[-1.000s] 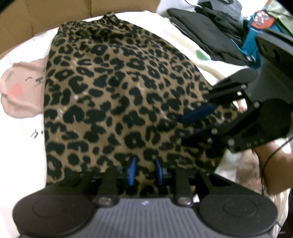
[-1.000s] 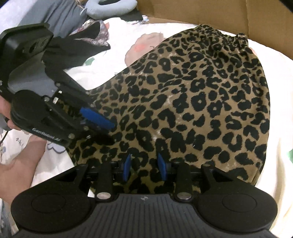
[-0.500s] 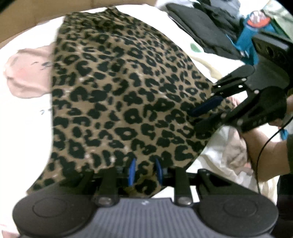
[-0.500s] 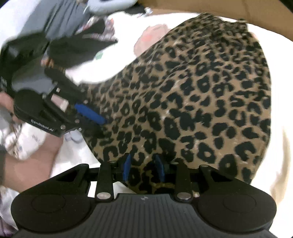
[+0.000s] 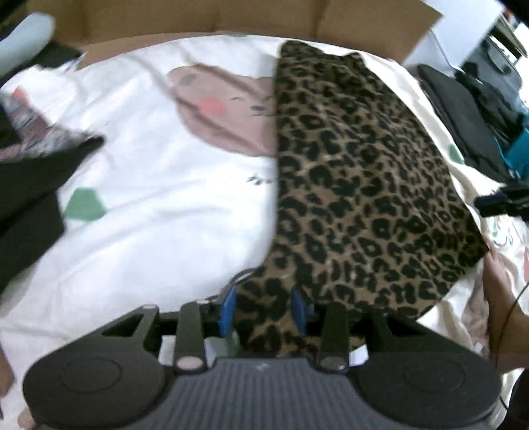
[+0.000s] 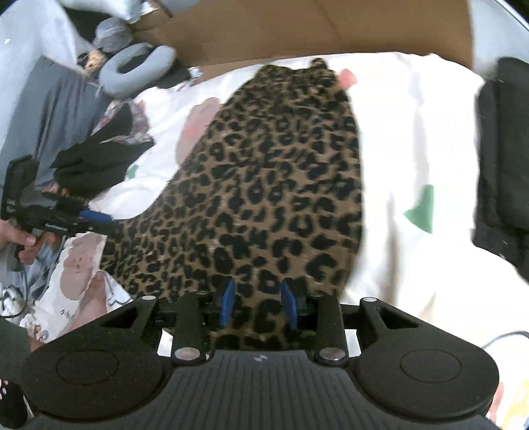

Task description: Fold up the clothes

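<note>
A leopard-print garment (image 5: 357,185) lies spread on a white printed bedsheet (image 5: 165,198), its gathered waistband at the far end. My left gripper (image 5: 263,311) is shut on the near hem, with fabric bunched between its blue pads. In the right wrist view the same garment (image 6: 264,185) runs away from my right gripper (image 6: 257,302), which is shut on the hem's other corner. The left gripper (image 6: 99,218) appears there at the left, holding its corner. The right gripper (image 5: 489,201) shows only partly at the left wrist view's right edge.
Cardboard (image 6: 297,29) walls the far side of the bed. Dark clothes lie at the left (image 5: 26,198) and far right (image 5: 463,109). A grey neck pillow (image 6: 132,69) sits at the back left, and a black item (image 6: 502,158) at the right. A hand (image 6: 23,241) grips the left tool.
Both grippers have drawn back and apart with the hem in them, stretching the near edge. The left view has swung left, showing more bare sheet. The right gripper now sits much farther from the left.
</note>
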The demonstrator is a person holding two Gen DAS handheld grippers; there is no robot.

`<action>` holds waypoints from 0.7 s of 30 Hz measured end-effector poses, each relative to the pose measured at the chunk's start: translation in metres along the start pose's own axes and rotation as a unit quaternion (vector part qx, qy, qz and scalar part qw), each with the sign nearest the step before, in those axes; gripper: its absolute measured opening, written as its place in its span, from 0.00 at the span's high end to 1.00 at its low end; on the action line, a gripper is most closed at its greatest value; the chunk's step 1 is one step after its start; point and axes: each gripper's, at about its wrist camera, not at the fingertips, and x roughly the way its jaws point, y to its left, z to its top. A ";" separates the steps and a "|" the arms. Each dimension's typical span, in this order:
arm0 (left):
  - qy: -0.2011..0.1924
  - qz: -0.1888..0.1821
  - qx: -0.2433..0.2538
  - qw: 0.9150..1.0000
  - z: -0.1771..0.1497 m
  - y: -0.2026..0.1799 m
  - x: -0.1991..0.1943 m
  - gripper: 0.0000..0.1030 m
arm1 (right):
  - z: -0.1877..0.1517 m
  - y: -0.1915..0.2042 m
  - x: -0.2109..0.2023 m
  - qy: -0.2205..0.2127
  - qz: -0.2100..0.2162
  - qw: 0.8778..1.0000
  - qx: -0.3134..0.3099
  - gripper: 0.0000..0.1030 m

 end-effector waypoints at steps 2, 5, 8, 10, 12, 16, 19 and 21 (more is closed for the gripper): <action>0.005 0.000 -0.015 1.000 -0.005 0.005 0.000 0.62 | -0.001 -0.008 -0.005 -0.002 -0.008 1.000 0.012 0.64; 0.021 -0.007 -0.010 1.000 -0.016 0.007 -0.003 0.60 | -0.004 -0.016 -0.010 0.001 -0.022 1.000 0.022 0.63; 0.024 -0.004 -0.020 1.000 -0.024 0.011 -0.005 0.55 | -0.011 -0.025 -0.012 0.007 -0.026 0.999 0.040 0.58; 0.018 -0.008 -0.038 0.999 -0.026 0.017 -0.003 0.55 | -0.016 -0.031 -0.010 0.014 -0.025 0.998 0.058 0.58; 0.008 -0.019 -0.054 0.998 -0.026 0.022 0.000 0.55 | -0.020 -0.039 -0.004 0.021 -0.018 0.996 0.084 0.58; 0.006 -0.039 -0.086 0.996 -0.029 0.031 0.009 0.55 | -0.030 -0.055 0.010 0.031 0.022 0.988 0.147 0.58; 0.011 -0.055 -0.104 0.993 -0.033 0.038 0.016 0.55 | -0.036 -0.062 0.020 0.040 0.045 0.982 0.180 0.58; 0.015 -0.068 -0.109 0.992 -0.035 0.040 0.020 0.55 | -0.037 -0.064 0.027 0.047 0.058 0.979 0.192 0.58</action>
